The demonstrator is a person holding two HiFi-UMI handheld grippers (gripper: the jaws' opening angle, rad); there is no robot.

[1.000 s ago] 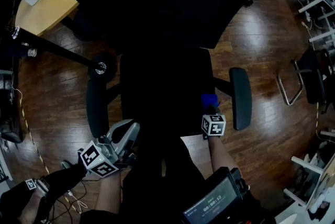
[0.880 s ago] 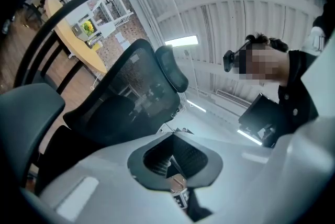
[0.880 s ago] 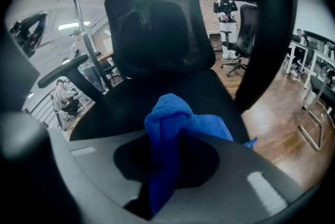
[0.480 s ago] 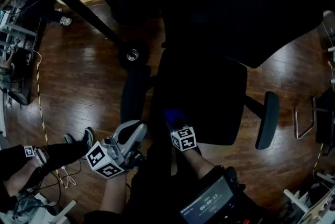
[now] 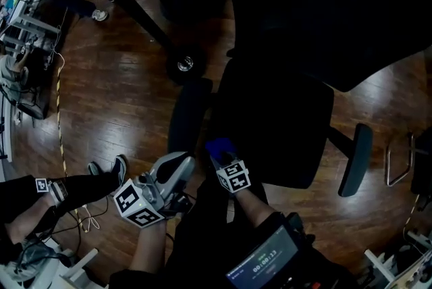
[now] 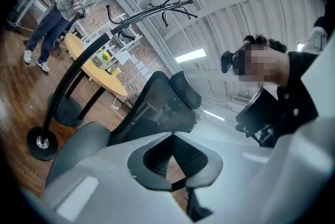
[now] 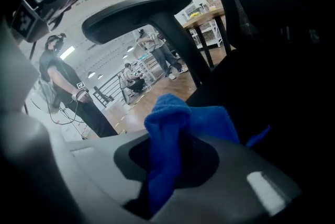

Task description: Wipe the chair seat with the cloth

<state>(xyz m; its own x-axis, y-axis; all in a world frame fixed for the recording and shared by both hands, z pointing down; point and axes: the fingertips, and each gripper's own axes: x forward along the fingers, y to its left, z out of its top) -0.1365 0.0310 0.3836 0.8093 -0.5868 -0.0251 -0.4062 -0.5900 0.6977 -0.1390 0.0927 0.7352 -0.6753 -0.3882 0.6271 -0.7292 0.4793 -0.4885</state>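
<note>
The black chair seat (image 5: 283, 112) sits in the middle of the wooden floor (image 5: 121, 112). Its backrest (image 5: 324, 4) is on the far side and an armrest (image 5: 188, 116) runs along its left edge.

The right gripper (image 7: 159, 189) is at the near left corner of the seat, just right of that armrest. Its fingers are clenched on the blue cloth (image 7: 180, 123), which is pinched between them. One fold bunches up beyond the tips and the rest hangs back toward the gripper body. From above, the cloth lies over the seat's near left edge. Whether it presses on the seat cannot be told, as the seat is too dark.

The left gripper (image 6: 178, 184) is held off the chair, to the near left of the armrest and over the floor. It is tilted upward toward the backrest. Its fingers are drawn together at the tips with nothing between them.
</note>
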